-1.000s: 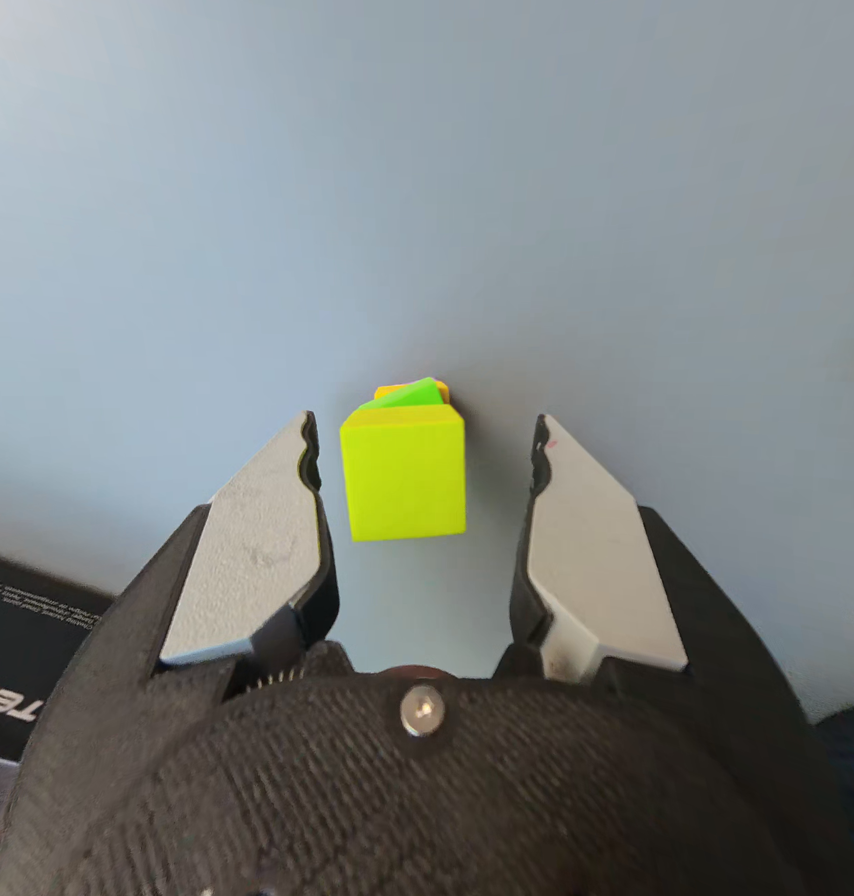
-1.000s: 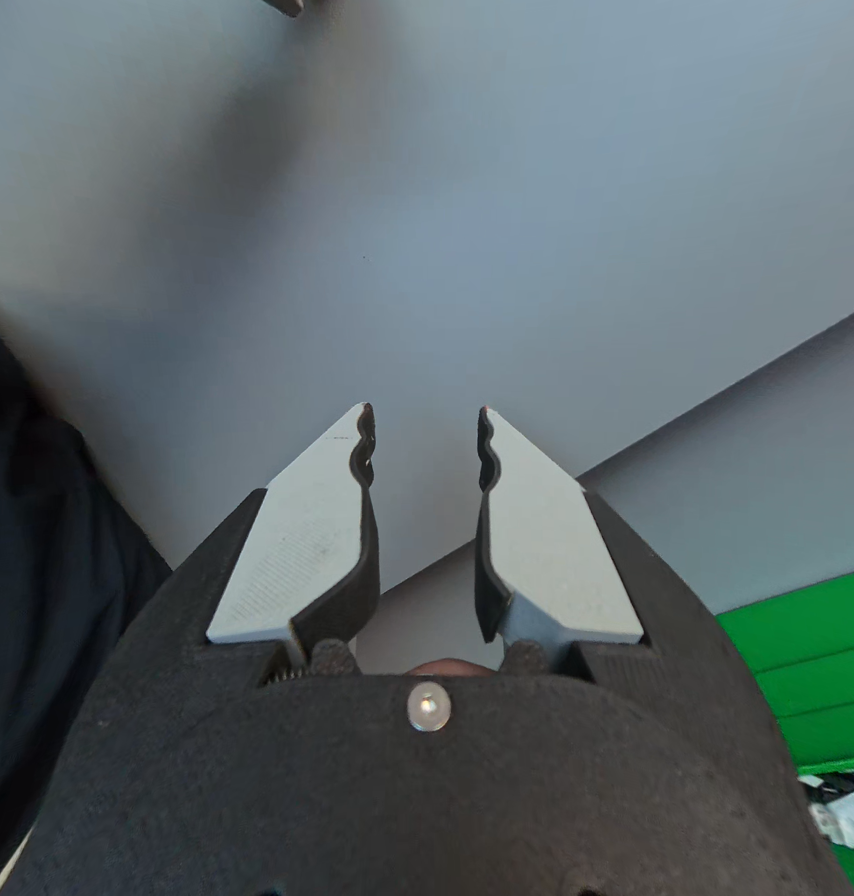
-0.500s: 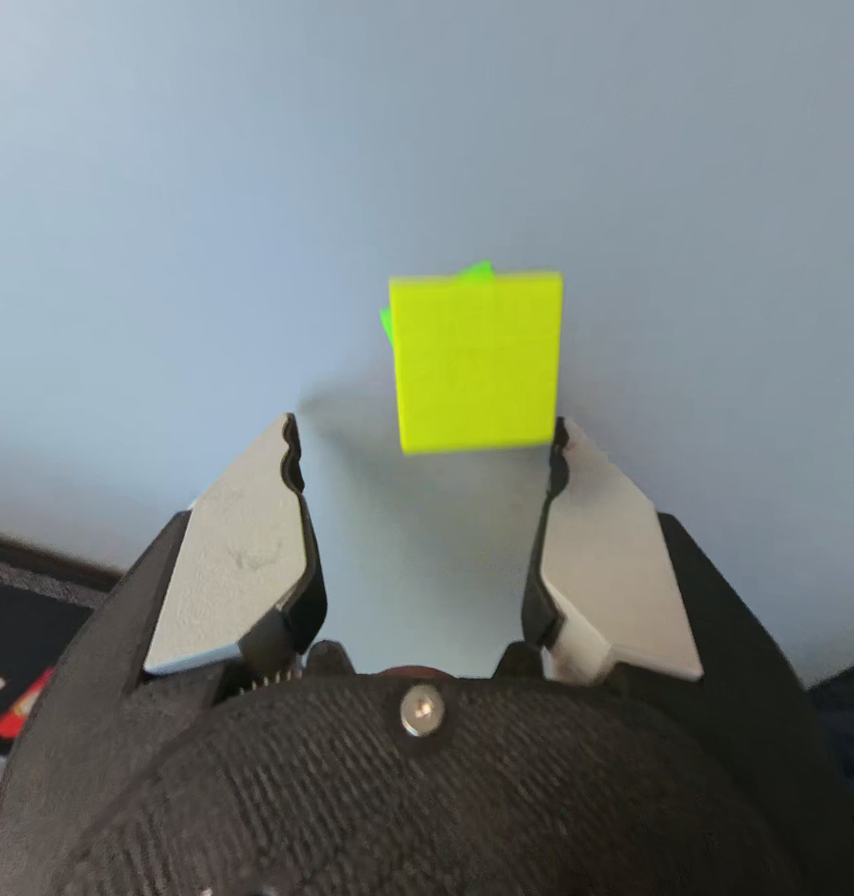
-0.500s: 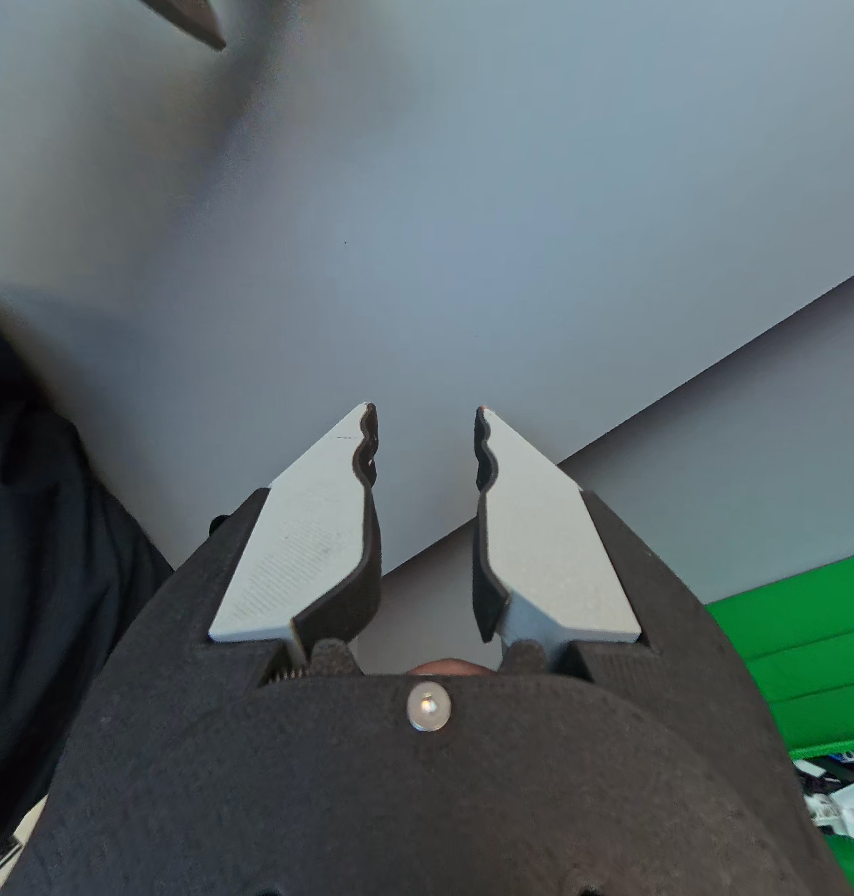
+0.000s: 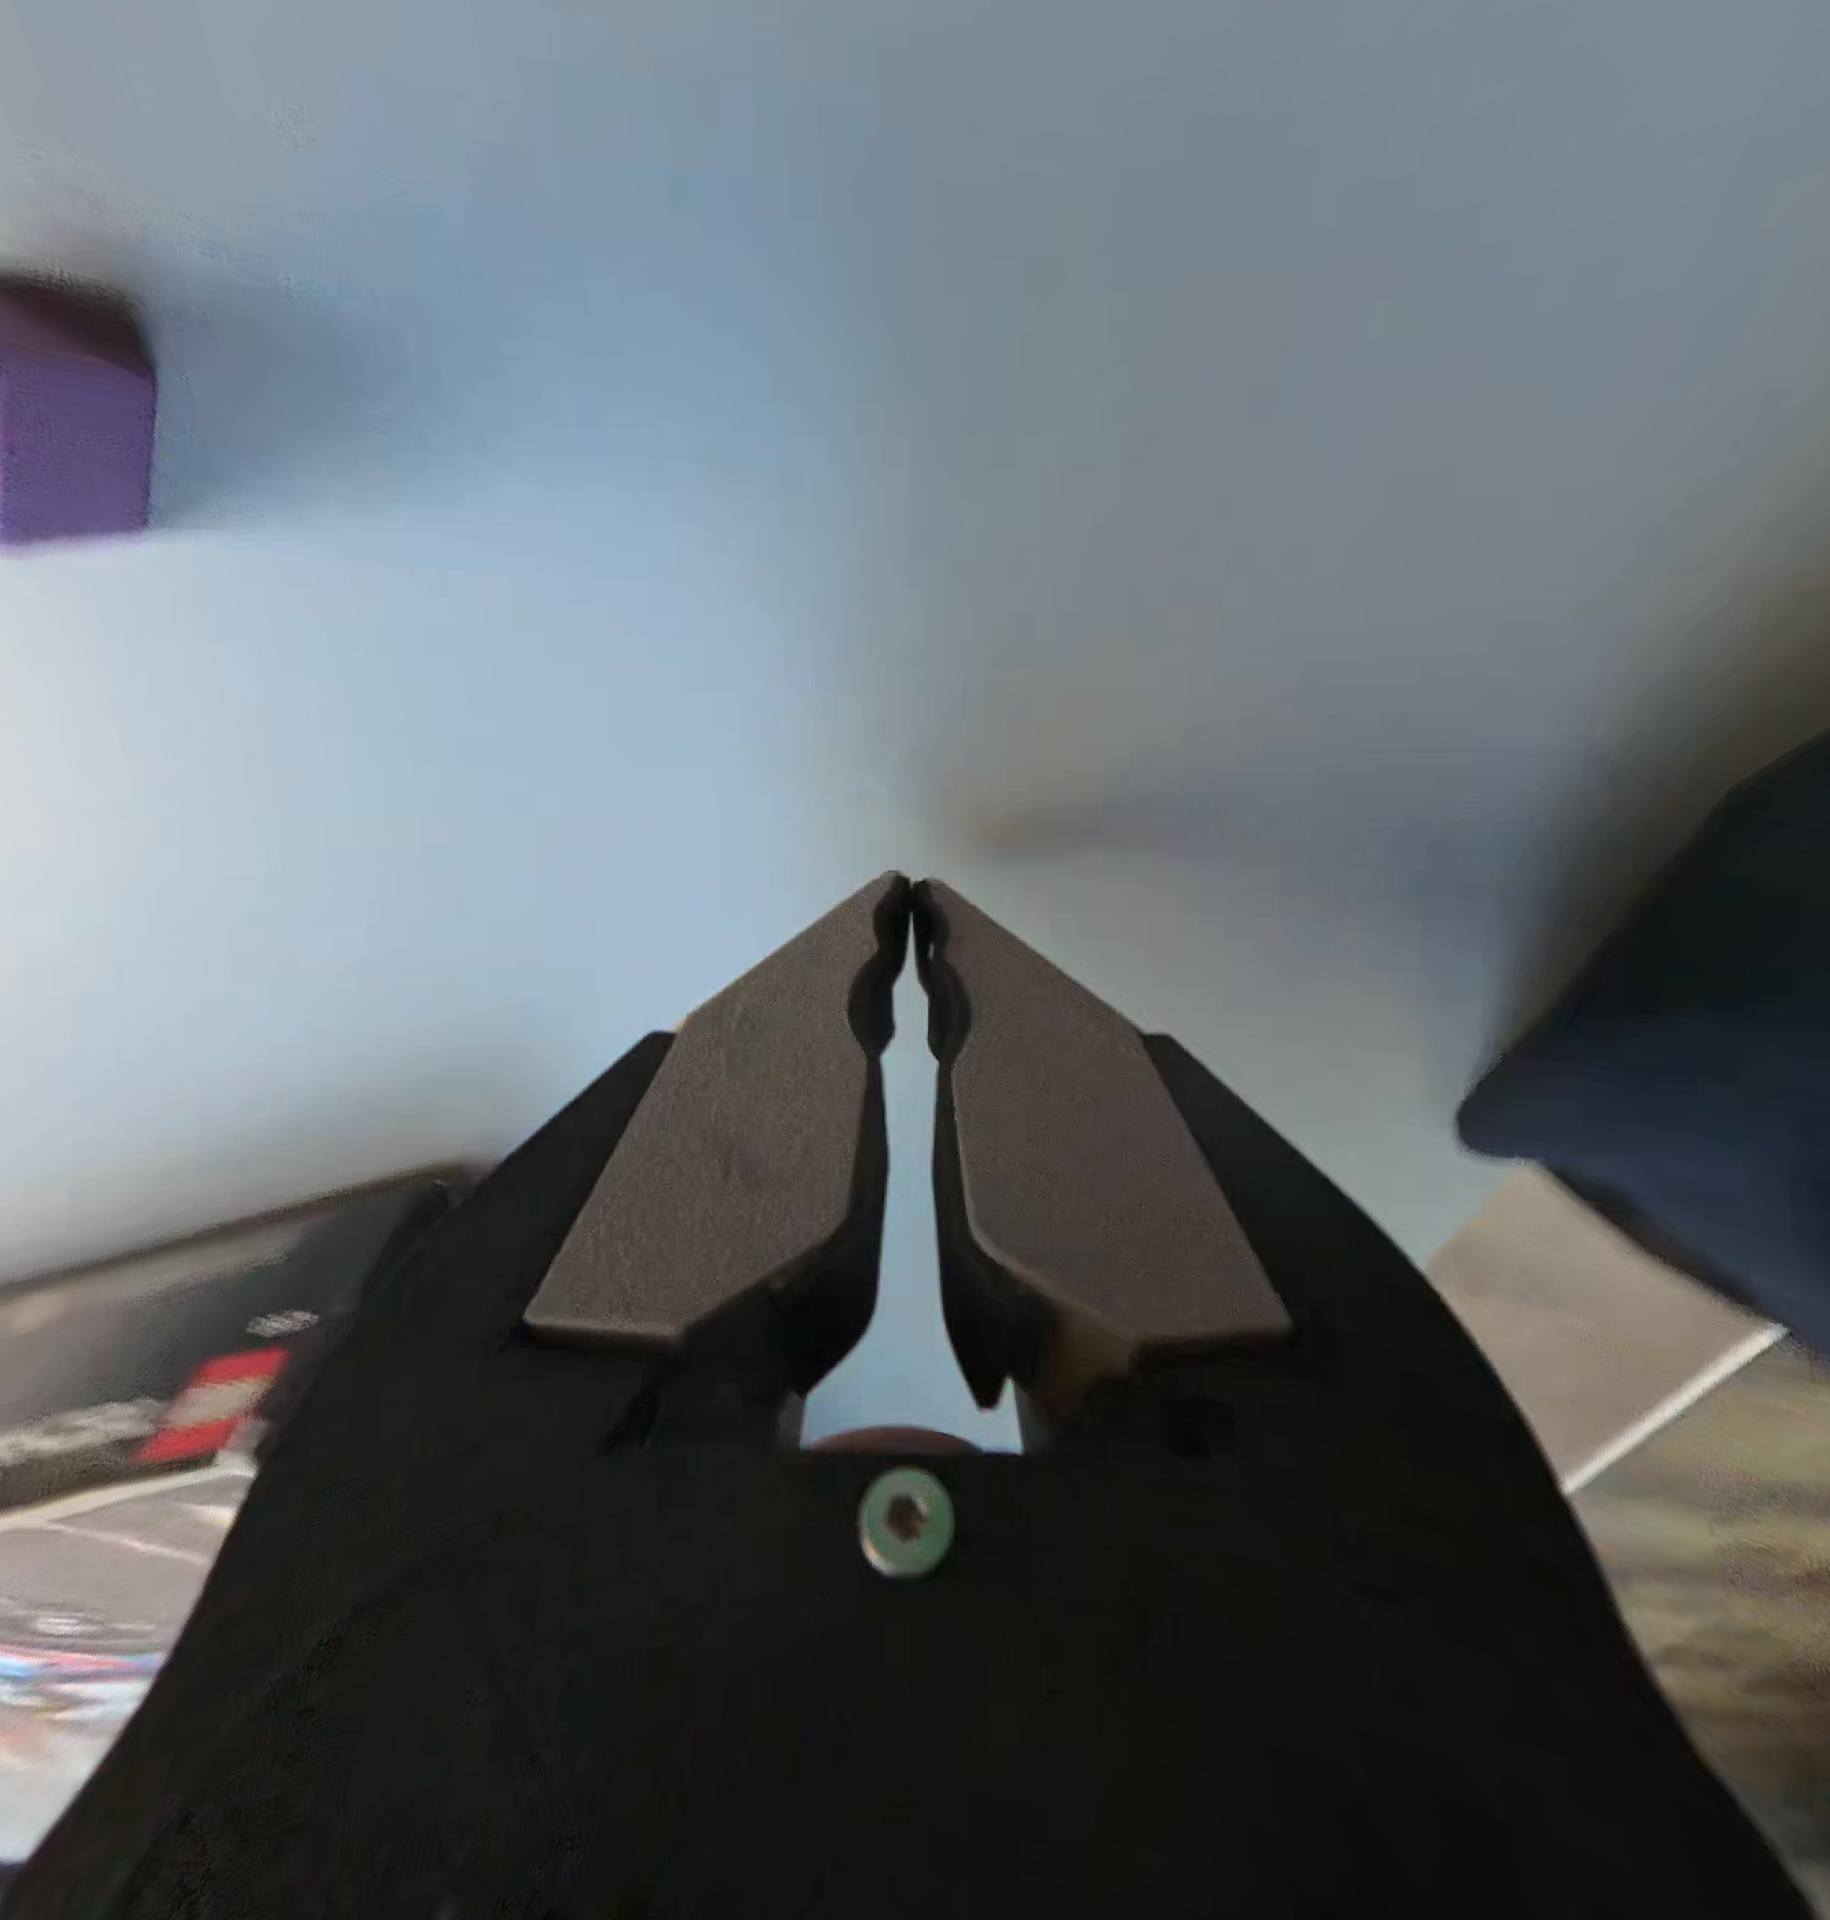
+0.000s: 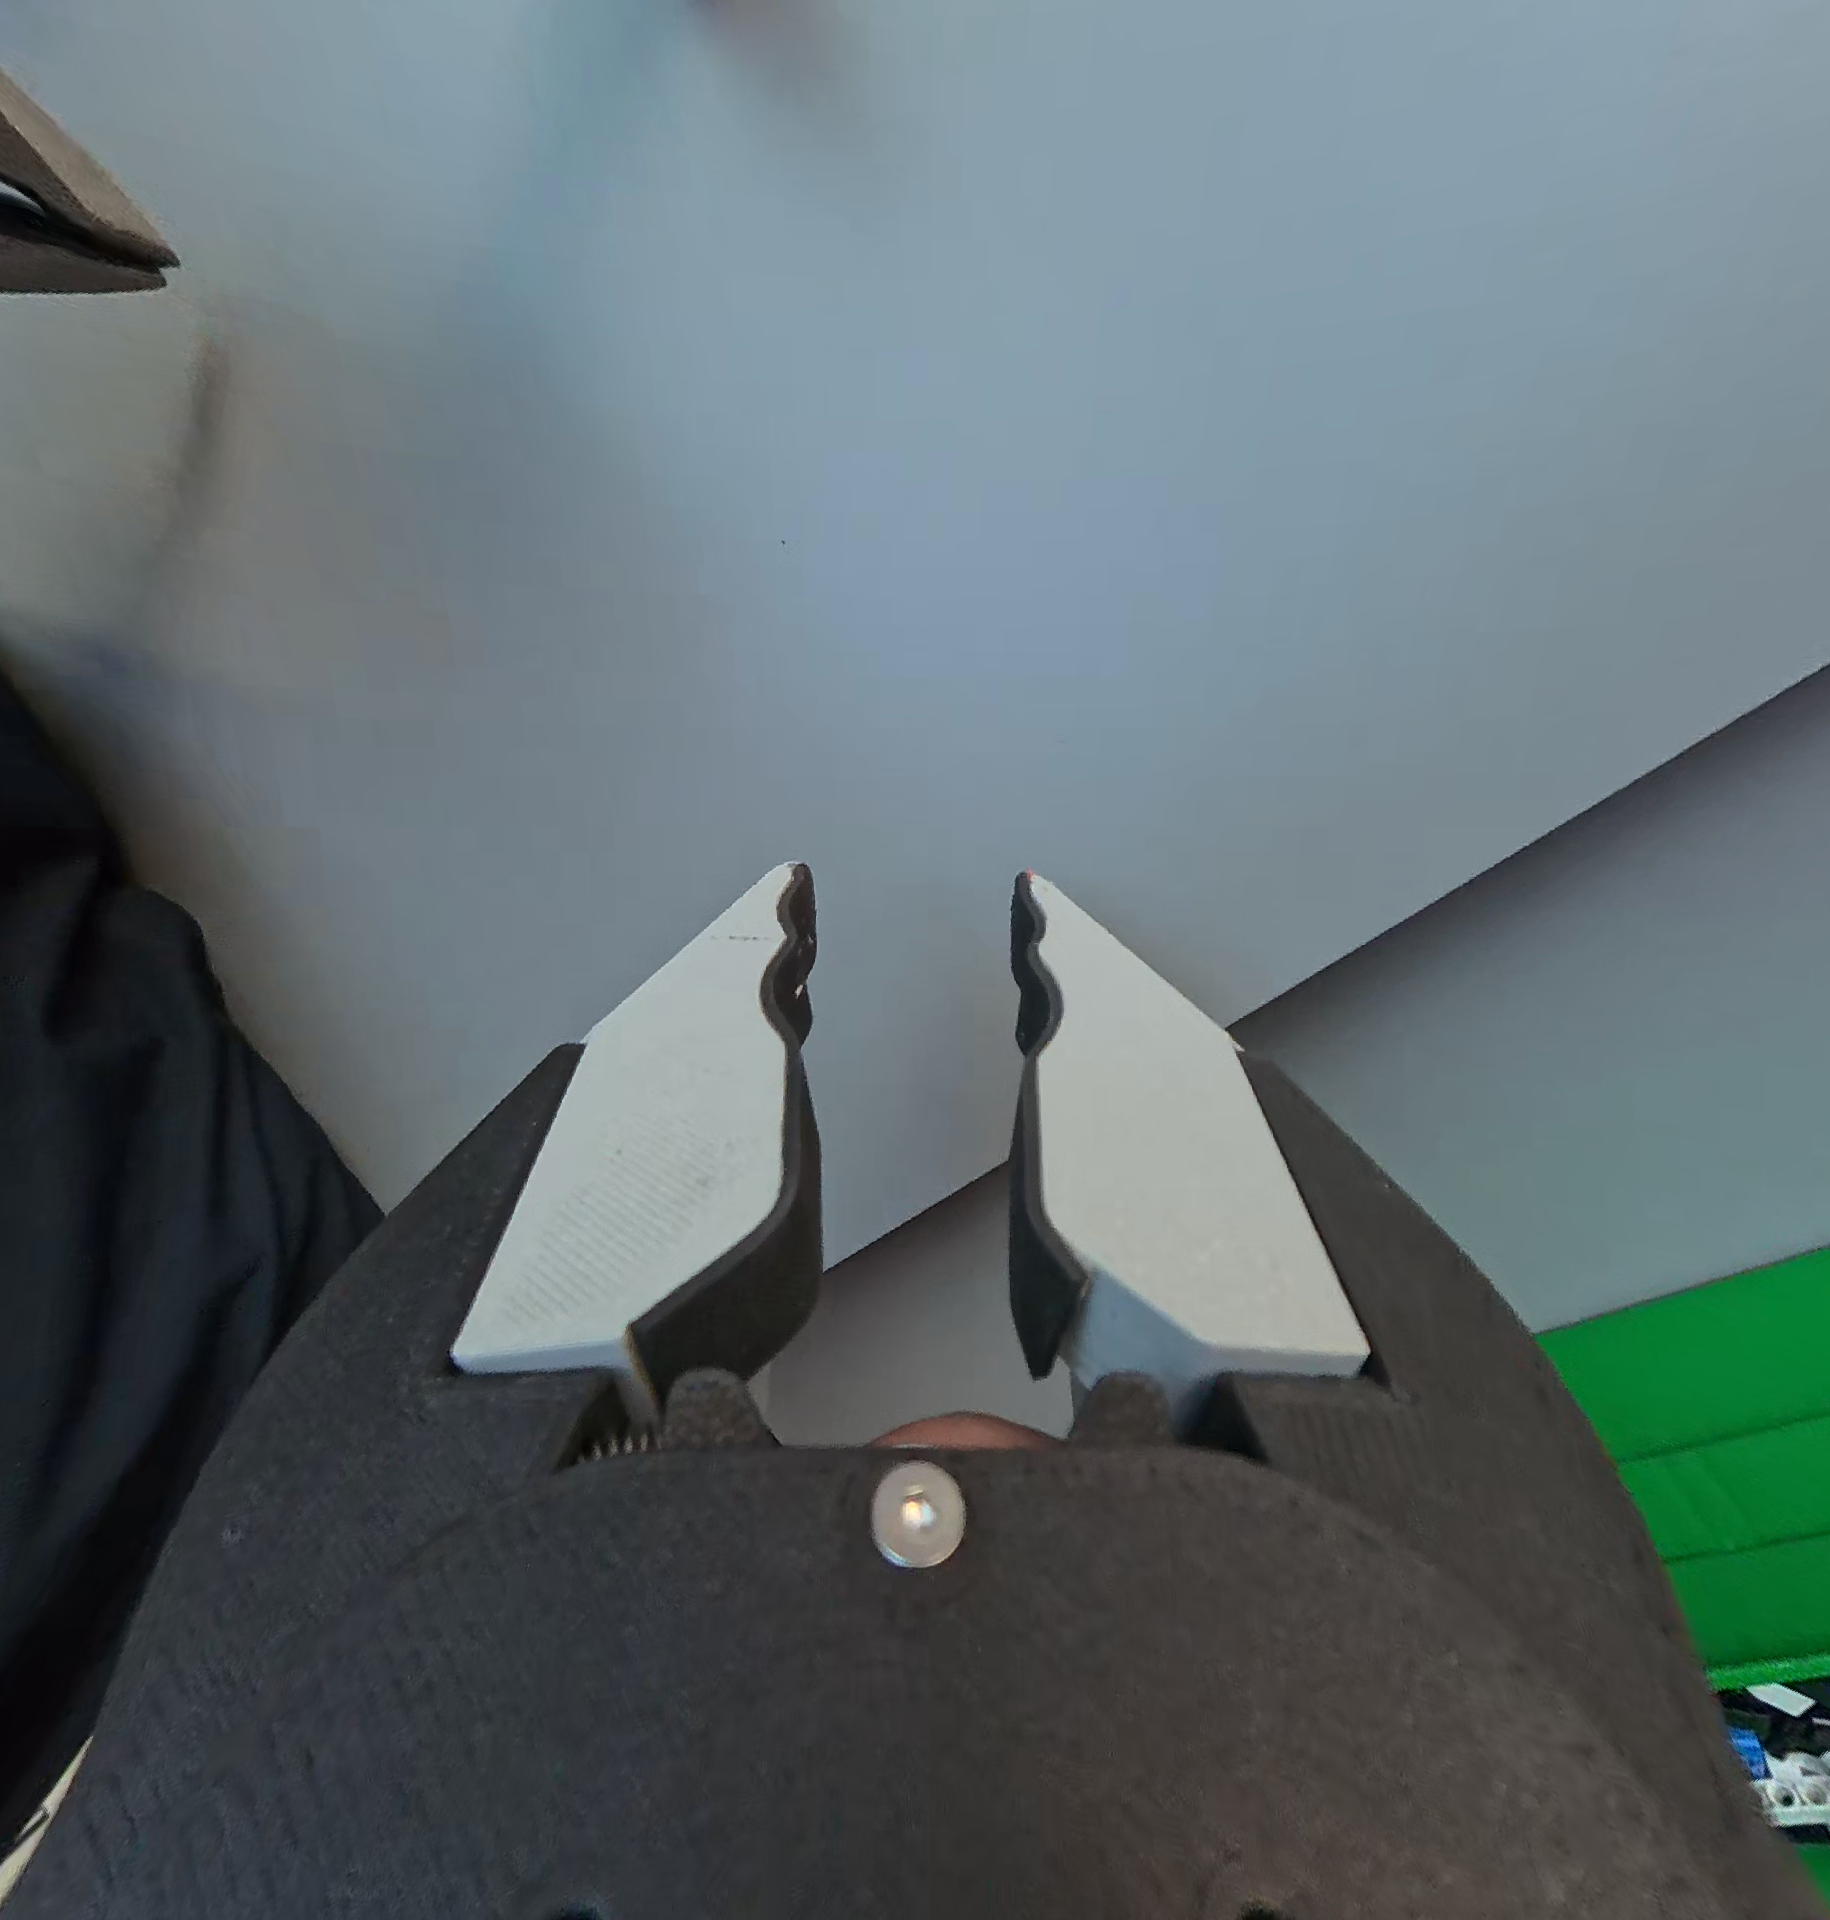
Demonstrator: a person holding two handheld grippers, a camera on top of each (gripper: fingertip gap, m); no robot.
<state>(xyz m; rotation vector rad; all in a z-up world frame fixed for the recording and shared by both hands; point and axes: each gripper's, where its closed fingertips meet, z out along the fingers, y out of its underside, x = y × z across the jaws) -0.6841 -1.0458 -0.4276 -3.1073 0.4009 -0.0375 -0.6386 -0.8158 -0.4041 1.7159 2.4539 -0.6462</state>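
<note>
In the left wrist view my left gripper is shut, its fingertips touching with nothing between them. It hangs over the pale blue-grey table. The view is blurred by motion. A purple block with a yellow face lies on the table at the far left, well away from the gripper. In the right wrist view my right gripper is open and empty above the same table. The tip of the left gripper shows at the upper left edge of the right wrist view.
A dark sleeve shows at the right of the left wrist view and dark cloth at the left of the right one. A black box with a red patch lies low left. Green panels stand beyond the table edge. There is about 25 cm between the tips of the two grippers.
The left gripper drew back from the yellow-green block, swung away so the block left view, and closed on air. The right gripper stayed put, its jaws narrowing slightly.
</note>
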